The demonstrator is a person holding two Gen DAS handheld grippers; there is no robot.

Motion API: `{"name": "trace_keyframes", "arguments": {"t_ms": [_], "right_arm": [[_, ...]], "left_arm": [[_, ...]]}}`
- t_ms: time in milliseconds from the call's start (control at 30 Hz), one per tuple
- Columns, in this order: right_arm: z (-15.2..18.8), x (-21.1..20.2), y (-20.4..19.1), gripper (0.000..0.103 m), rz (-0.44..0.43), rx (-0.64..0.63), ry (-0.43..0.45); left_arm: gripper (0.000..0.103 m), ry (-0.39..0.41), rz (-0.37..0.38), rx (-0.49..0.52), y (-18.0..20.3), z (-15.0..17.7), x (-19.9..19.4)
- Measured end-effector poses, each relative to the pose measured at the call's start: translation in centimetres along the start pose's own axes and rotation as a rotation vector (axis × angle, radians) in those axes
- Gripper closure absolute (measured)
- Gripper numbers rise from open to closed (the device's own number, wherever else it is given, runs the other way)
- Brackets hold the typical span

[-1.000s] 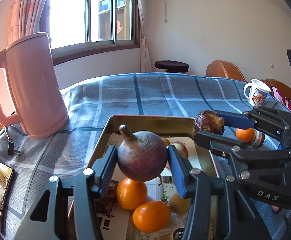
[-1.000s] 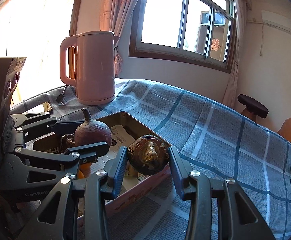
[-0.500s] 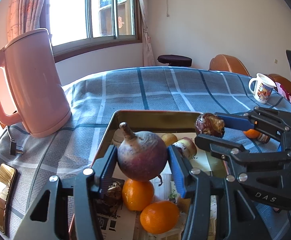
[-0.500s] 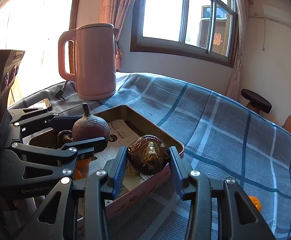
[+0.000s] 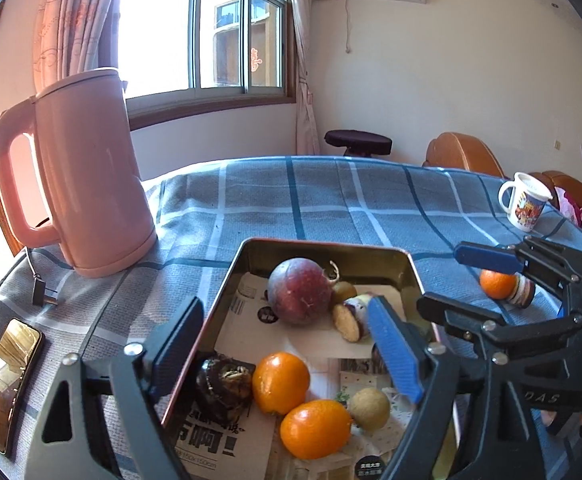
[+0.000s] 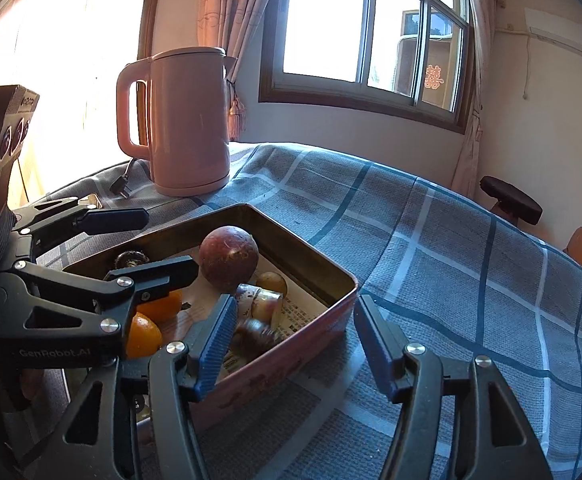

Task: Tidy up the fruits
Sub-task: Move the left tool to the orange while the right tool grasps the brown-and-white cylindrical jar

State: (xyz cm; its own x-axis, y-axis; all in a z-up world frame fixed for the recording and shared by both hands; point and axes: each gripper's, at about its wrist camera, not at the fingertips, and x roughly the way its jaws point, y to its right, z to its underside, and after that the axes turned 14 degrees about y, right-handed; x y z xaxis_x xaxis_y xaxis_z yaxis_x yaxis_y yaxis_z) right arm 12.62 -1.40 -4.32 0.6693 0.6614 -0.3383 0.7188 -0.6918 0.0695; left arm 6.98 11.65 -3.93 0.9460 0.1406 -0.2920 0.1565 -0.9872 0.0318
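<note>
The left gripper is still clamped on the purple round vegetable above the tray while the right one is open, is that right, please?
Not quite: the left gripper is open too, and the purple round vegetable lies in the tray, as the left wrist view shows. The right gripper is indeed open.

Checked tablecloth (image 5: 331,200) carries kettle (image 5: 87,172), tin tray (image 5: 323,250), mug (image 5: 525,204), phone (image 5: 7,380).

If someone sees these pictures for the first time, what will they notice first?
Probably the tall pink kettle on the checked cloth by the window. Next, the metal tin in front, holding a big purple turnip and two oranges. Both open grippers hover over it.
</note>
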Motion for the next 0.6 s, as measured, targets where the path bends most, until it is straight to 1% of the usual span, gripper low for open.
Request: {"name": "trace_keyframes", "arguments": {"t_ms": [100,167,267,333,467,600], "right_arm": [[0.1,-2.0,1.8,0.039,0.061,0.008,0.013],[0.4,-3.4,3.3,0.039,0.125,-0.003,0.006],[1.4,-5.4,5.9,0.039,0.213,-0.012,-0.014],[2.2,-6.3,8.1,0.039,0.257,0.013,-0.036],[3.9,-7.2,11.7,0.039,0.282,0.132,-0.084],[4.7,-6.7,12.6,0.039,0.257,0.181,-0.120]], "left_arm": [[0.007,0.047,0.036,0.001,1.3,-0.8,-1.2],[0.006,0.062,0.061,0.017,2.6,-1.1,-1.7],[0.004,0.062,0.112,0.031,4.8,-1.3,-1.7],[0.004,0.057,0.134,0.052,6.4,-1.2,-1.6],[0.004,0.042,0.183,0.103,9.8,-0.9,-1.2],[0.004,0.029,0.213,0.159,12.7,-0.7,-0.6]]}}
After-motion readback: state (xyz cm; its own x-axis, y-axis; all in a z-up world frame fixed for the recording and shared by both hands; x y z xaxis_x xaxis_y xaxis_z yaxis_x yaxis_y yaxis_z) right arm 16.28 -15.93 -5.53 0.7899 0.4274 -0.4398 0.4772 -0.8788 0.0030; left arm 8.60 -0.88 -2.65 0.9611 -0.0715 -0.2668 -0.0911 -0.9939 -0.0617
